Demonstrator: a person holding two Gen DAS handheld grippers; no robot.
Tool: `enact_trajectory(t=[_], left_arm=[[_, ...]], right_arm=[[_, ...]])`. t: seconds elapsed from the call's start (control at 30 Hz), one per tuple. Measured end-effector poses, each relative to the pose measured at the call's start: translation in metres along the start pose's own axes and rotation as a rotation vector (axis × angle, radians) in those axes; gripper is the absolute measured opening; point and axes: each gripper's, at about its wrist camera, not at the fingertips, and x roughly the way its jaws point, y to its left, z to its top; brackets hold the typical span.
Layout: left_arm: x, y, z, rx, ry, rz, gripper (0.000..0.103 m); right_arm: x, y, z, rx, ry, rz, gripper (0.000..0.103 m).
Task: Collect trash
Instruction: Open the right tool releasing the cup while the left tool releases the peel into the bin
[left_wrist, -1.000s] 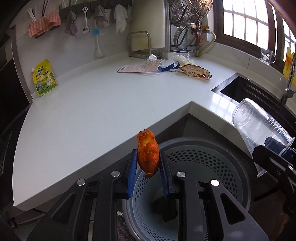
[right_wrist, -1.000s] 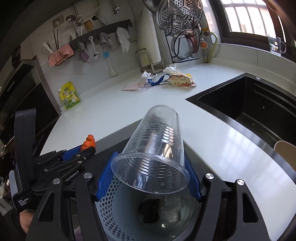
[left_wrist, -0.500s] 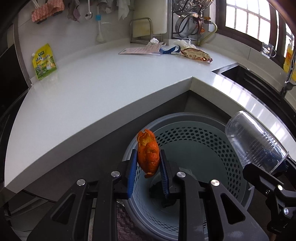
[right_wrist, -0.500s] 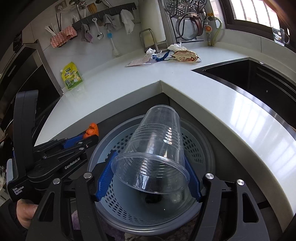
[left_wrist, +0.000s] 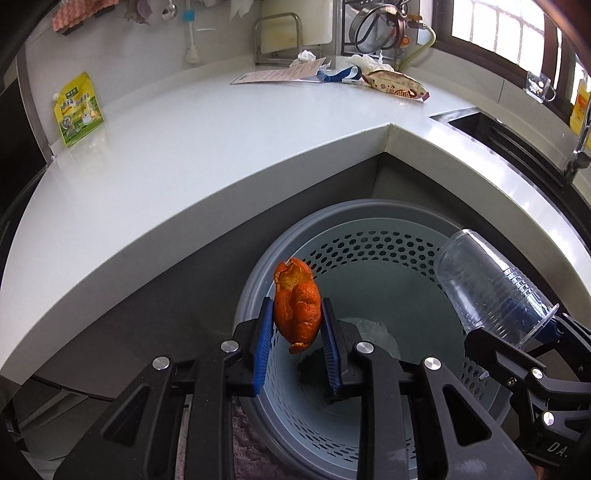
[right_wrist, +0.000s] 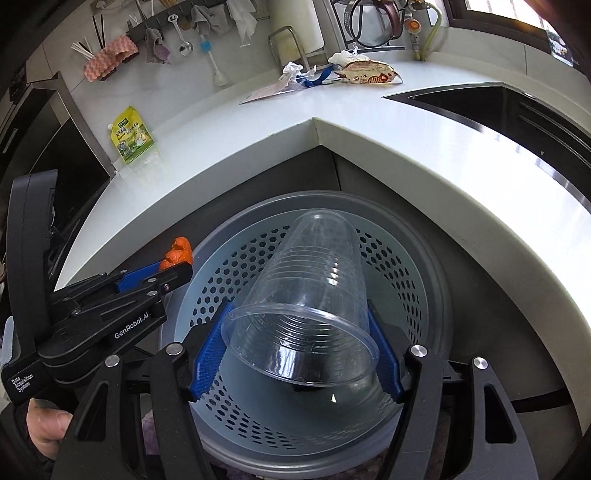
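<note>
An orange peel (left_wrist: 295, 317) hangs between the blue pads of my left gripper (left_wrist: 297, 304), over the left inner side of the grey perforated trash bin (left_wrist: 369, 210). The jaws are opening, and both pads still touch the peel. My right gripper (right_wrist: 297, 310) is shut on a clear plastic cup (right_wrist: 314, 280), which lies on its side with its mouth towards the camera, above the middle of the bin (right_wrist: 424, 236). The cup (left_wrist: 487, 291) also shows at the right in the left wrist view. The peel (right_wrist: 178, 252) peeks out past the left gripper's fingers in the right wrist view.
The bin stands on the floor in the inner corner of a white L-shaped counter (left_wrist: 184, 155). A snack wrapper (left_wrist: 397, 85), a paper sheet (left_wrist: 280, 74), a blue lanyard and tissue lie at its back. A yellow-green pouch (left_wrist: 77, 109) leans at the left wall, and a dark sink (right_wrist: 498, 107) is at the right.
Both grippers have sunk towards the bin, which now fills more of each view. The left pads stand slightly wider around the peel. The cup stays gripped.
</note>
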Motion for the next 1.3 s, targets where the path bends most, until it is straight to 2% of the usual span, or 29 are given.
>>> enact_trajectory(t=[0.27,0.33,0.37,0.43,0.77,0.9,1.17,1.3], left_arm=[[0.000,0.000,-0.001,0.005,0.000,0.006,0.028],[-0.001,0.000,0.000,0.004,-0.006,0.010,0.036],[-0.002,0.001,0.000,0.002,-0.011,0.014,0.050],[-0.005,0.002,0.000,-0.005,-0.031,0.030,0.066],[-0.005,0.010,0.001,-0.023,-0.028,0.034,0.066],[-0.006,0.011,0.002,-0.024,-0.030,0.036,0.071],[-0.018,0.019,0.005,-0.033,-0.065,0.046,0.077],[-0.033,0.029,0.013,-0.047,-0.109,0.054,0.080]], right_arm=[[-0.001,-0.007,0.000,0.021,-0.005,-0.011,0.066],[-0.002,-0.007,0.001,0.018,-0.011,-0.015,0.068],[-0.003,-0.007,0.002,0.017,-0.013,-0.017,0.068],[-0.003,-0.008,0.002,0.019,-0.018,-0.019,0.075],[-0.007,-0.009,0.002,0.036,-0.031,-0.028,0.077],[-0.008,-0.007,0.002,0.030,-0.033,-0.029,0.077],[-0.018,0.002,0.005,0.012,-0.056,-0.025,0.077],[-0.029,0.012,0.010,-0.007,-0.097,-0.014,0.077]])
